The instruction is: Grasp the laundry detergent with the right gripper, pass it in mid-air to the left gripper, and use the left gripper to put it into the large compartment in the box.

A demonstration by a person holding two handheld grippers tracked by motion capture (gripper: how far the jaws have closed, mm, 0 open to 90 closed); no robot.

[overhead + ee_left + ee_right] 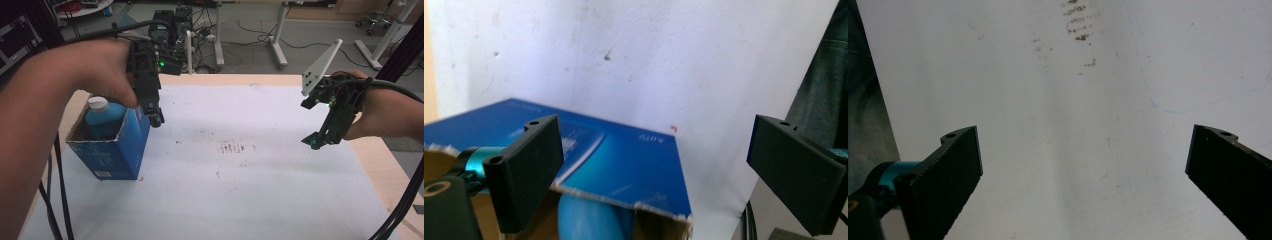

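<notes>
Overhead, blue bottle (104, 117) upright inside blue box (112, 150); left tongs (654, 170) and right tongs (1083, 185) both released, empty.

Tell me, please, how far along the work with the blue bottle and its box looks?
Done: the blue bottle stands inside the open blue box. In hand: nothing; the left claw hangs open beside the box's top edge, and the right claw is open over bare table. Left: possibly closing the box.

The bottle (104, 117) stands in the box (116, 152) at the table's (260, 200) left; the left gripper (156, 120) hangs just right of the box's rim. The right gripper (316, 141) hovers well apart, at the right.
</notes>
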